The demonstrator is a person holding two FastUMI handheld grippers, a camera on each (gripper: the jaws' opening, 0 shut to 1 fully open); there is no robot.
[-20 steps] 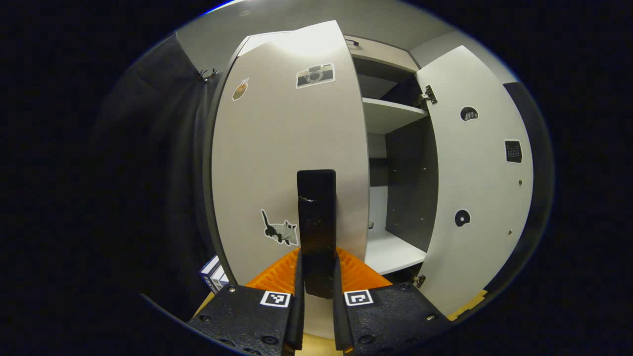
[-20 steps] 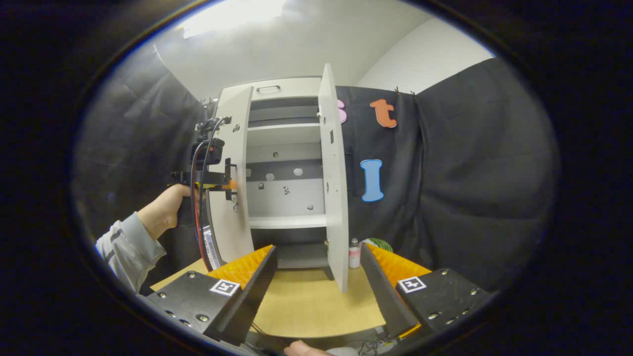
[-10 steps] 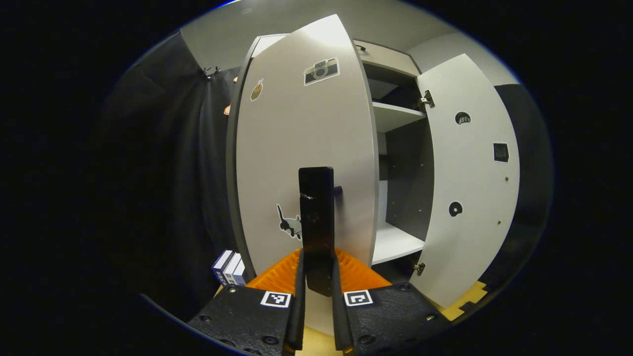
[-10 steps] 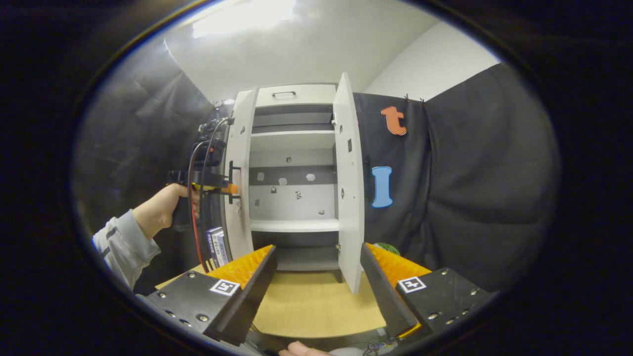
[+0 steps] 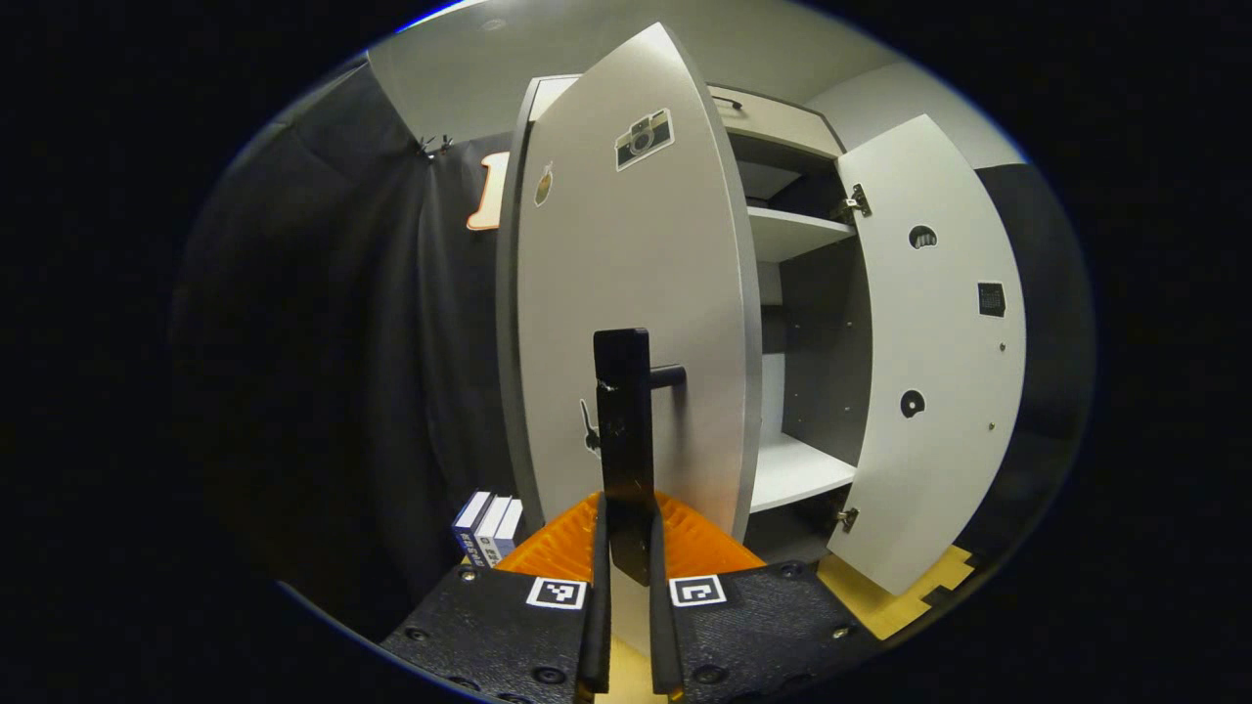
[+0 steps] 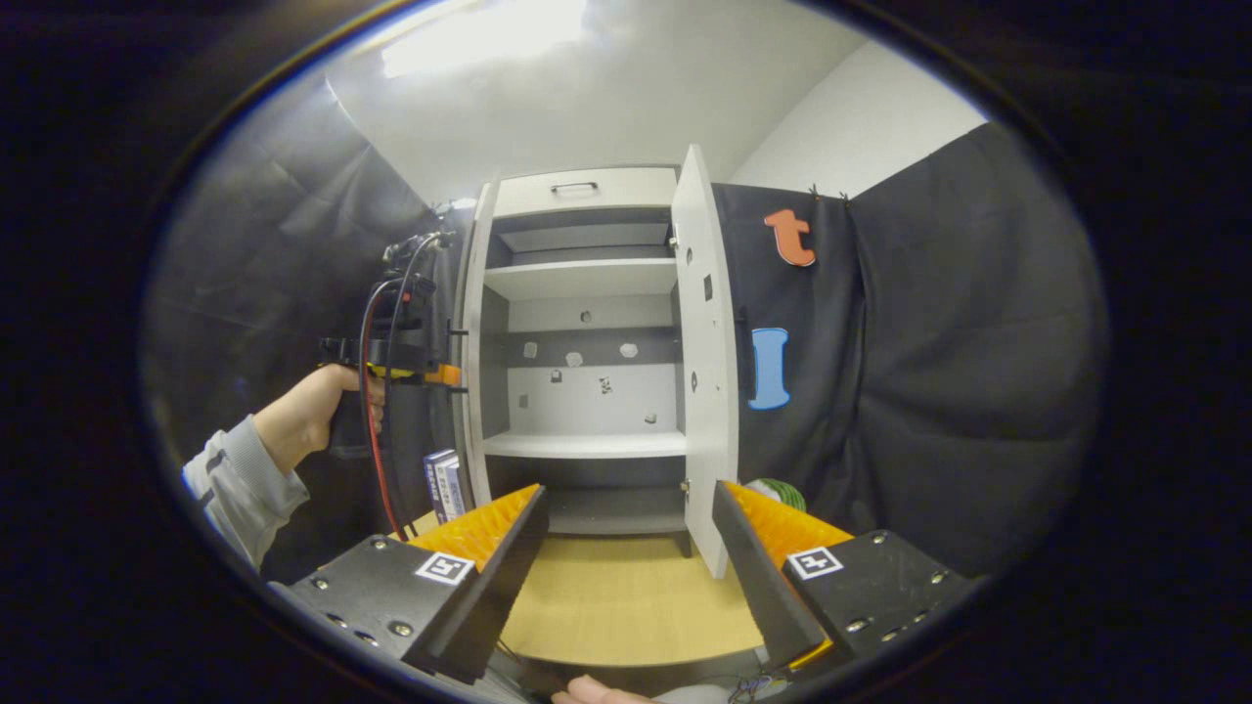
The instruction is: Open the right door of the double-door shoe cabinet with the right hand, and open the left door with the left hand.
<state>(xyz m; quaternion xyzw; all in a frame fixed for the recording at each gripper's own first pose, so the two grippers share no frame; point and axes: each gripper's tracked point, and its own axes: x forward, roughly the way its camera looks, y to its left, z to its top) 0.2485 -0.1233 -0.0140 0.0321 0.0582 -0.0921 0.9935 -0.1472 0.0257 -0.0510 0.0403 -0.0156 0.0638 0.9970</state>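
the white double-door shoe cabinet [image 6: 583, 342] stands upright at the far end of the light wooden desk [image 6: 626, 611], against the black cloth booth wall. both doors stand open, showing white shelves and a grey back panel inside.

left gripper [image 5: 626, 606]: in the left gripper view its fingers are drawn narrow and press on both sides of the black vertical bar handle [image 5: 624, 430] of the left door [image 5: 626, 293]. the handle stands off the door face on a short black peg. the left door carries a camera sticker near its top and a partly hidden dark sticker behind the handle. in the right gripper view the same gripper [image 6: 430, 374] is at the outer face of the left door [image 6: 474, 352], held by a hand [image 6: 308, 416] in a grey sleeve.

right gripper [image 6: 626, 557]: its fingers are spread wide with nothing between them, and it hangs over the near part of the desk, well apart from the cabinet. the right door [image 6: 706, 352] is swung out toward the near side, its edge facing the camera.

small white-and-blue boxes [image 5: 489, 528] stand on the desk just left of the cabinet base. a green-and-white round object [image 6: 778, 489] lies to the right, behind the right door.
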